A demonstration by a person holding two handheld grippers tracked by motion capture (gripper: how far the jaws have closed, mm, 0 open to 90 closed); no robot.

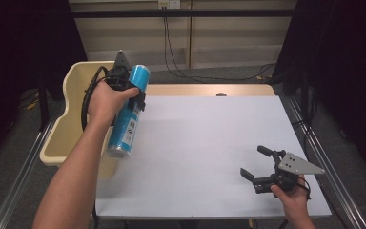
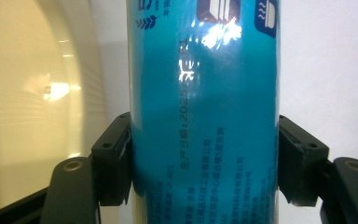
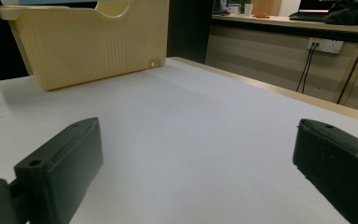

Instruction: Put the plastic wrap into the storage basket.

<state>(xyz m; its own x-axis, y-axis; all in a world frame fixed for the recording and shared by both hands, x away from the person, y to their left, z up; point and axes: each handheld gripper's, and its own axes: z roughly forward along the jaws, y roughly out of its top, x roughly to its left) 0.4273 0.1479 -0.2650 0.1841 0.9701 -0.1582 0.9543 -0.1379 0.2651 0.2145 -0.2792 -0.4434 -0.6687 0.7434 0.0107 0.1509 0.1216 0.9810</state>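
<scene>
Blue can (image 1: 129, 110): clamped mid-body between the pads of the left gripper (image 1: 124, 86), held tilted in the air above the table's (image 1: 209, 143) left edge, just beside the cream bin (image 1: 71, 119). Right gripper (image 1: 262, 167): jaws spread wide with nothing between them, low over the white tabletop near its front right corner, well apart from the can.

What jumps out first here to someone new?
The tall blue can, held off the table at the left edge, clamped in the left tool with a black pad pressed on each side. Right behind it sits the cream plastic bin, beside the table's left side. The right tool rests open low at the near right of the white tabletop, with nothing between its jaws.
</scene>
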